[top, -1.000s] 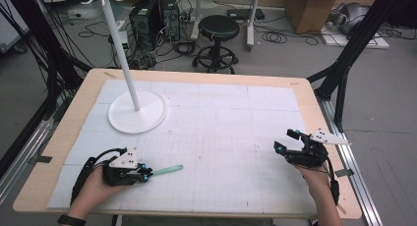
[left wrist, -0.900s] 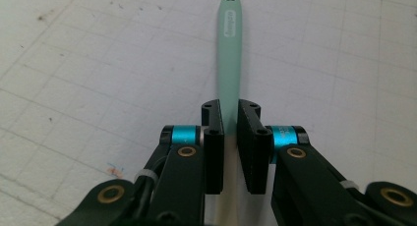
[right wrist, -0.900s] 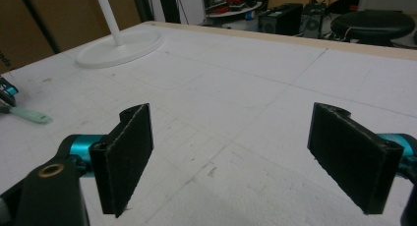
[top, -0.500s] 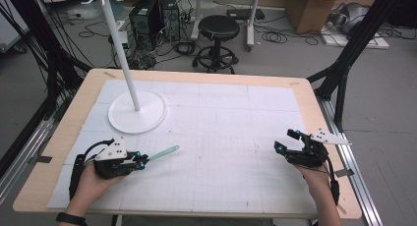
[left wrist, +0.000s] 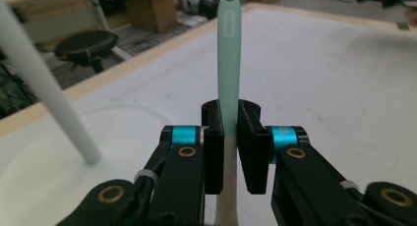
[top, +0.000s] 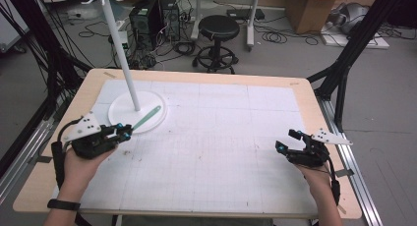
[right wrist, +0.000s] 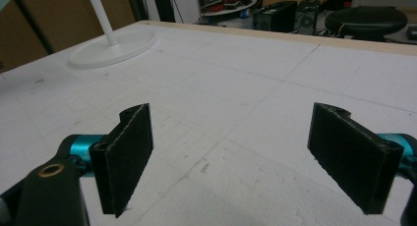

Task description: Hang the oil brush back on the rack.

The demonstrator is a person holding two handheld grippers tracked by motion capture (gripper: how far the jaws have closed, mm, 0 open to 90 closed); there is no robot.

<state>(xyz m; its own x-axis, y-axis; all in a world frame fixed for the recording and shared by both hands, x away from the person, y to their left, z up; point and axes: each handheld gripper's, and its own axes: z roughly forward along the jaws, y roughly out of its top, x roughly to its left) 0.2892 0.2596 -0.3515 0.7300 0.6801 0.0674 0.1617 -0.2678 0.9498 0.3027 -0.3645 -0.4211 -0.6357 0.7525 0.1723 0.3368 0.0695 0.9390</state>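
A slim mint-green utensil handle (top: 146,118) with a small hole at its far end sticks out from my left gripper (top: 125,130), which is shut on it. In the left gripper view the handle (left wrist: 229,54) stands pinched between the two black pads of the gripper (left wrist: 230,137) and turns whitish below them. Its tip hangs over the round base (top: 147,100) of a white hook stand (top: 120,44). My right gripper (top: 286,141) rests open at the table's right side, with nothing between its pads (right wrist: 125,152).
The stand's pole (left wrist: 44,88) rises just left of the held handle, with hooks at its top. White gridded paper (top: 221,137) covers the wooden table. Beyond the far edge stand a black stool (top: 220,27), computer cases and cables.
My left gripper has lifted off the table and moved away from me toward the stand, carrying the green handle, whose tip now reaches over the base. The right gripper has stayed put.
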